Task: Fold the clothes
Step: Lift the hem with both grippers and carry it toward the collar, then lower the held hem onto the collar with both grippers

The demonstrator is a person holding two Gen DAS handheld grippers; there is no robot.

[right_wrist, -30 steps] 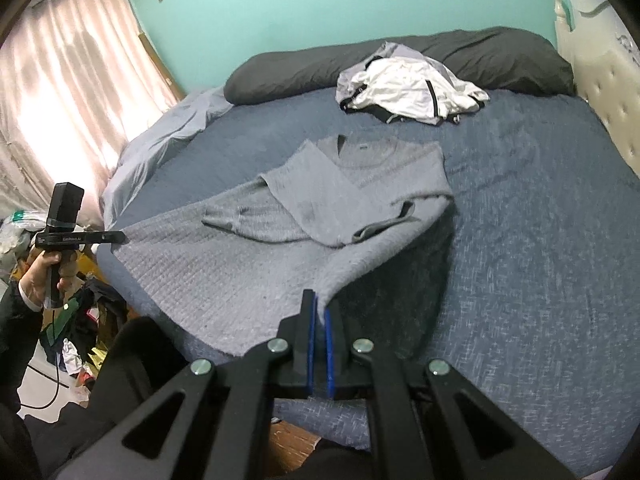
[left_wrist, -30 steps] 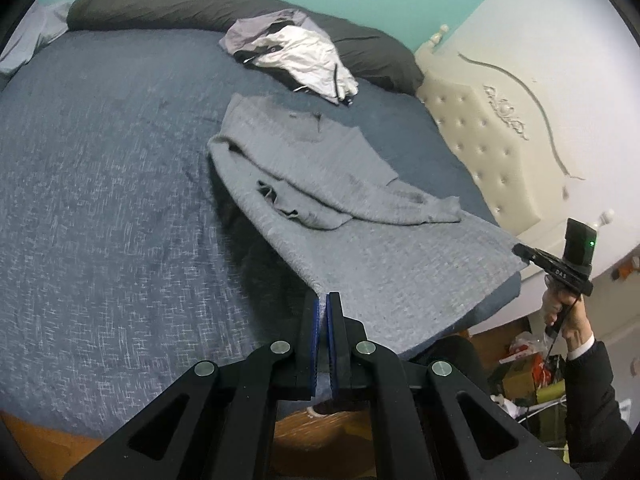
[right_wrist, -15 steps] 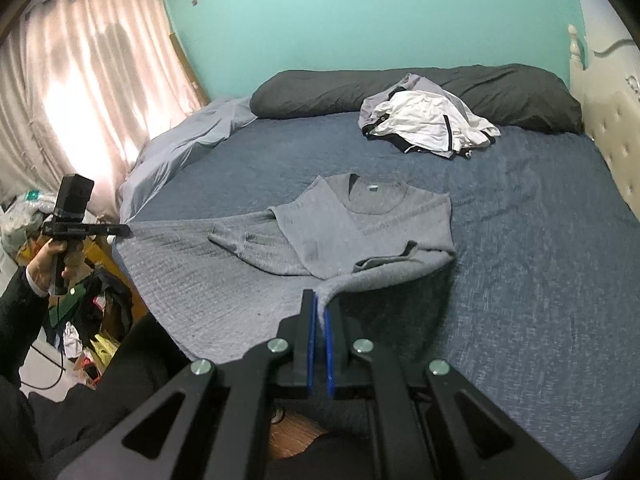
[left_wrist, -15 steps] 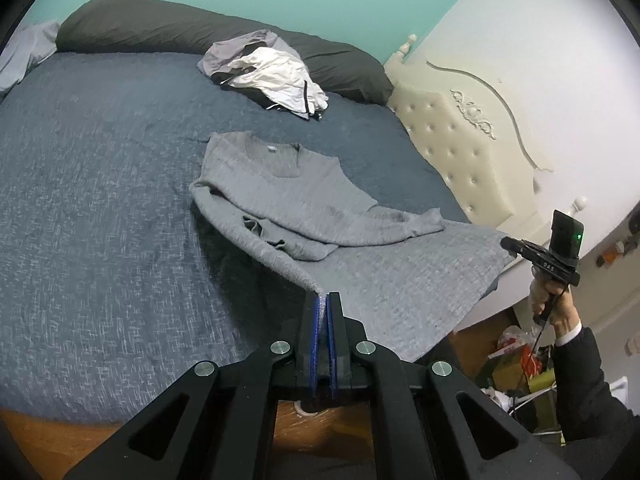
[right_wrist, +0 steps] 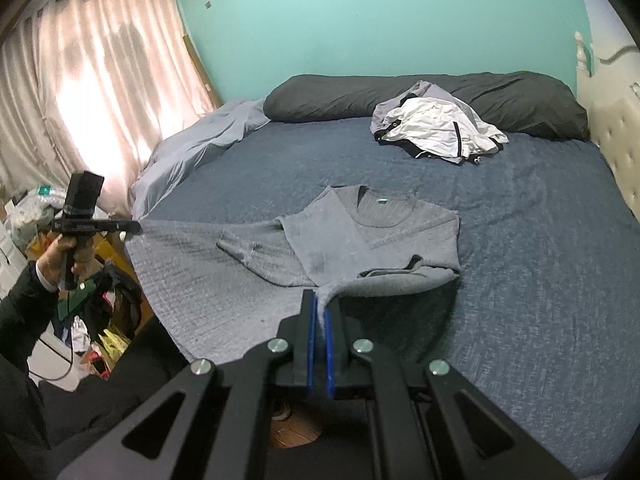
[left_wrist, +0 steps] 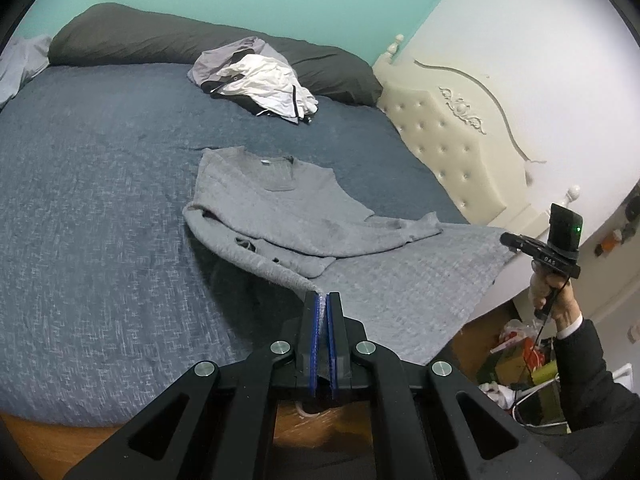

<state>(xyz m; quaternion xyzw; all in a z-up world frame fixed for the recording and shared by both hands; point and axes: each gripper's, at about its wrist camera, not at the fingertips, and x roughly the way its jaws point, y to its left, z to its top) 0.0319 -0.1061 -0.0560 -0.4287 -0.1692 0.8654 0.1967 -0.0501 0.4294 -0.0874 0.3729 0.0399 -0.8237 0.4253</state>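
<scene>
Holding the grey sweater [left_wrist: 280,208] by its bottom hem on the blue bed [left_wrist: 100,200], collar end lying flat toward the dark pillow [left_wrist: 132,46], sleeves already crossed over the chest. Left tongs [left_wrist: 322,300] pinched tight on one hem corner, right tongs [right_wrist: 318,304] pinched tight on the other, hem stretched in the air between them over the bed's near edge.

Judging the step as carrying the hem up and over toward the collar for a half fold. Keeping both corners level and the hem taut, moving both together, so the fold line comes straight. Laying the hem down just short of the neckline without disturbing the folded sleeves, then letting go only once the cloth is resting flat. Watching for the lower body dragging the shoulders back toward the bed's edge.

Compared with a second ago: hem now raised higher, sweater sitting lower and farther in both views, more wall showing above. Crumpled white and grey garment [right_wrist: 436,130] by the pillow unchanged.
</scene>
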